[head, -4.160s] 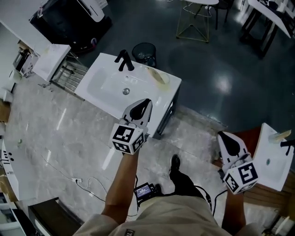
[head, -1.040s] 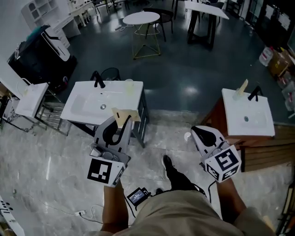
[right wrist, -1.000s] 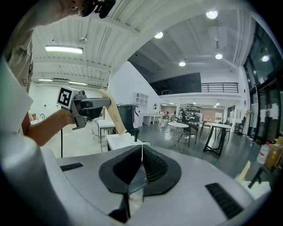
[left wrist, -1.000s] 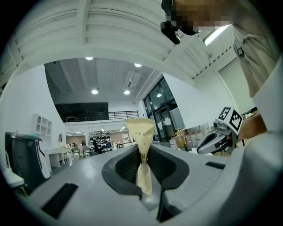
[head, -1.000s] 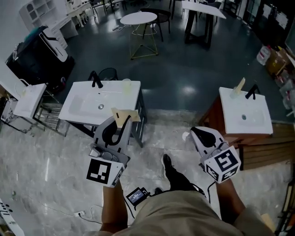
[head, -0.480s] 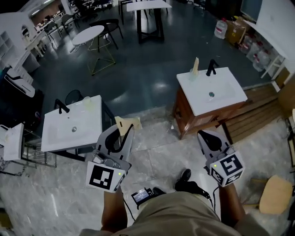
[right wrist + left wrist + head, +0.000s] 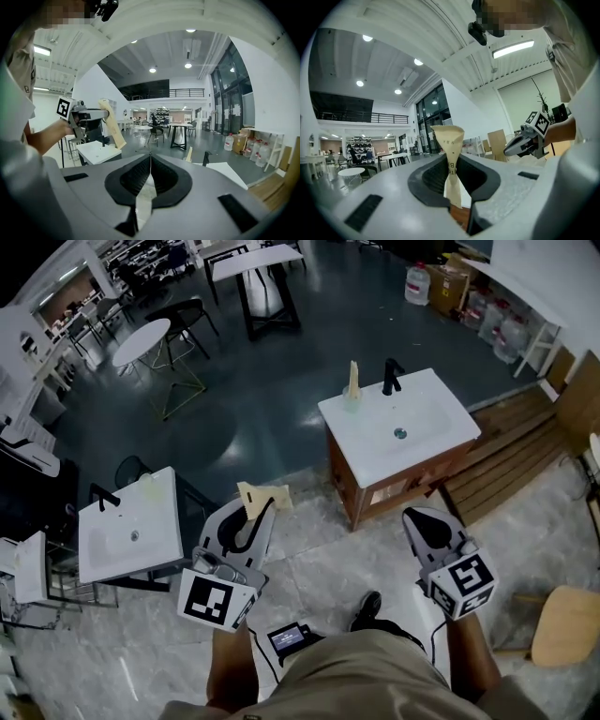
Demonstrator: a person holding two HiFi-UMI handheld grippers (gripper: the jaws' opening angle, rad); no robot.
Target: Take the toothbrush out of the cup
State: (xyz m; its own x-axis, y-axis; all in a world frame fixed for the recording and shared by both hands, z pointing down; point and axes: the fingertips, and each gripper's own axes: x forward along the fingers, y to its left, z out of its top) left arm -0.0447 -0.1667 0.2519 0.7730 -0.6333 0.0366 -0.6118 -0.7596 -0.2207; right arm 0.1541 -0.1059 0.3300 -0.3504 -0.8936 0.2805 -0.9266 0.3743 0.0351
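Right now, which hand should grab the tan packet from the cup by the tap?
I'd pick right. The right gripper is shut and empty, while the left gripper holds a tan packet in its fingers.

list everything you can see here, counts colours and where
cabinet sink: one, white on brown wood, centre
left sink: one, white, lower left
taps: two, black, one per sink
cup: one, pale, on cabinet sink
standing packet: one, tan, in the cup
round table: one, white, upper left
water jugs: several, clear, upper right
stool: one, tan, lower right
held packet: one, tan paper, between left jaws
left gripper: grey, shut on held packet
right gripper: grey, shut, empty
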